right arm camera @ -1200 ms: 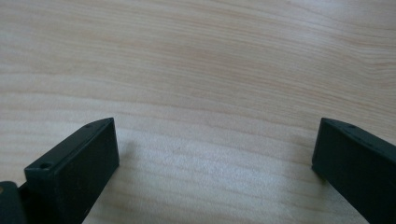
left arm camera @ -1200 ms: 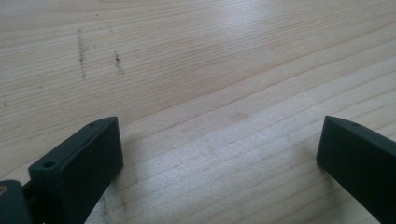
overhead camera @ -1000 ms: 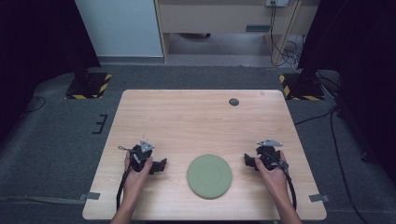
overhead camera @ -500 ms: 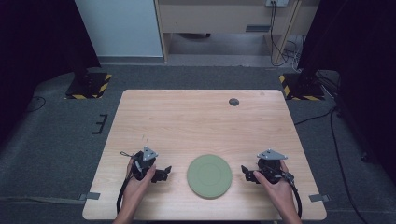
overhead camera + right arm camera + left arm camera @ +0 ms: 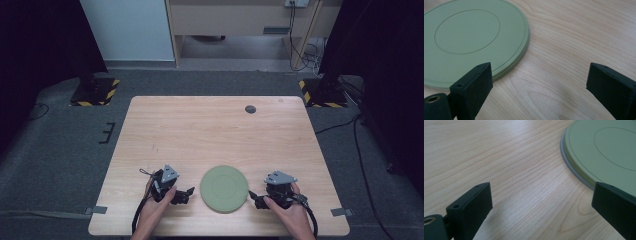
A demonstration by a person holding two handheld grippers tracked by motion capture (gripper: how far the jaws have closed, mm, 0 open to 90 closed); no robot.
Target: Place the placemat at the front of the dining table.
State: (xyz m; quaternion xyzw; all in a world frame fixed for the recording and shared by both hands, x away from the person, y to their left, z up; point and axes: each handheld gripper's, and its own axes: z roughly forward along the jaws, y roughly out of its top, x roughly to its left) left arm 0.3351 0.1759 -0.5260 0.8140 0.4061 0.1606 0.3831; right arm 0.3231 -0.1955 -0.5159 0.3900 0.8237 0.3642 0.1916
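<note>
I find the round green plate [image 5: 224, 188] lying flat, face up, with no long axis to report, near the table's [image 5: 210, 130] near edge between my left gripper [image 5: 187, 192] and right gripper [image 5: 253, 198], both spread wide and holding nothing.

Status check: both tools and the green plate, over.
Left tool open, right tool open, flanking the green plate, neither touching. Plate flat on table. Nothing in the way.

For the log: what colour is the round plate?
Pale sage green plate, clearest in the right gripper view.
</note>
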